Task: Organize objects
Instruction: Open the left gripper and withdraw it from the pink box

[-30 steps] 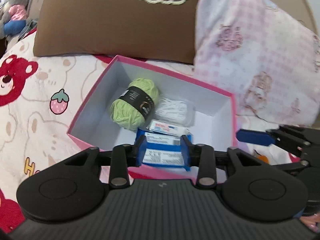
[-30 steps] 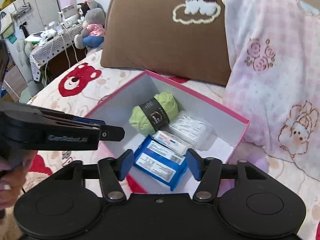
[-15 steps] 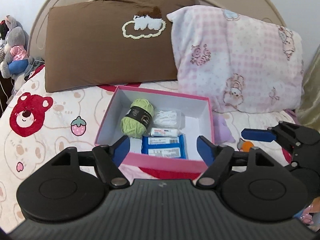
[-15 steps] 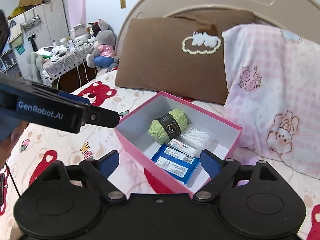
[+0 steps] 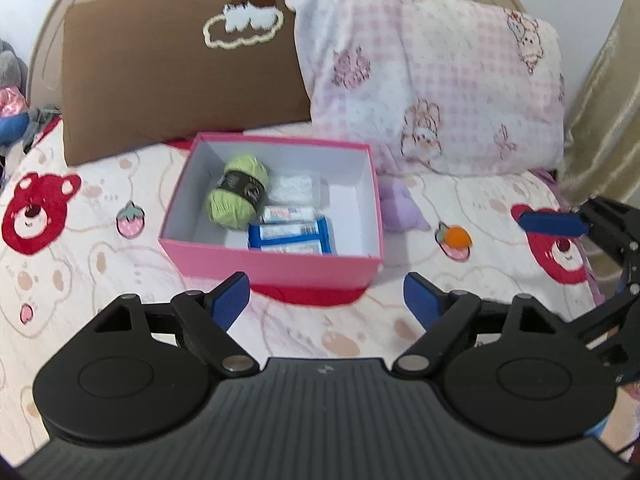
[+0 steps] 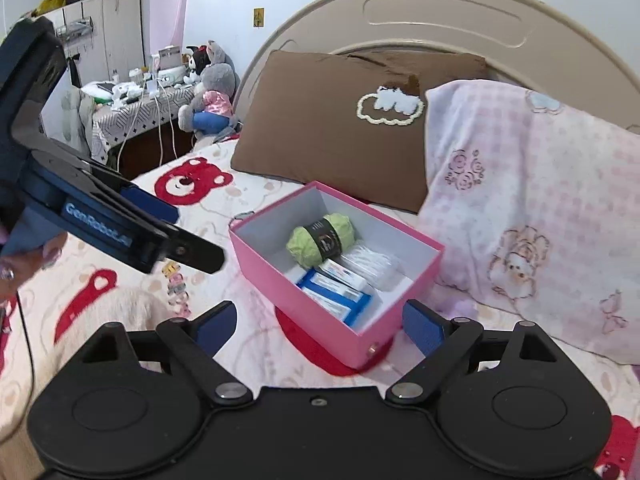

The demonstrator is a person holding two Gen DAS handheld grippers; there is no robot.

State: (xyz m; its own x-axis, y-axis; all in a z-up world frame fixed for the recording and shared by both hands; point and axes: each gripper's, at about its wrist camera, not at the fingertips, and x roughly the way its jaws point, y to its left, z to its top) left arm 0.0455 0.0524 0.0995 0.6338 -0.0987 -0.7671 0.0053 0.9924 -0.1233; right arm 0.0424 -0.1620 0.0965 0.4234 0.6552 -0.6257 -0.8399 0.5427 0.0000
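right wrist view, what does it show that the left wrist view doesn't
Only the right wrist view shows the cluttered side table, the grey plush toy and cupboards.

Only the left wrist view shows the gold curtain and the small purple toy beside the box.

Both show the pink box holding green yarn and a blue packet, the brown pillow and the pink pillow.

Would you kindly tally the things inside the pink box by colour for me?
Green: 1, yarn
Blue: 1, pack
White: 2, clear bag and small packet
Total: 4 in the box
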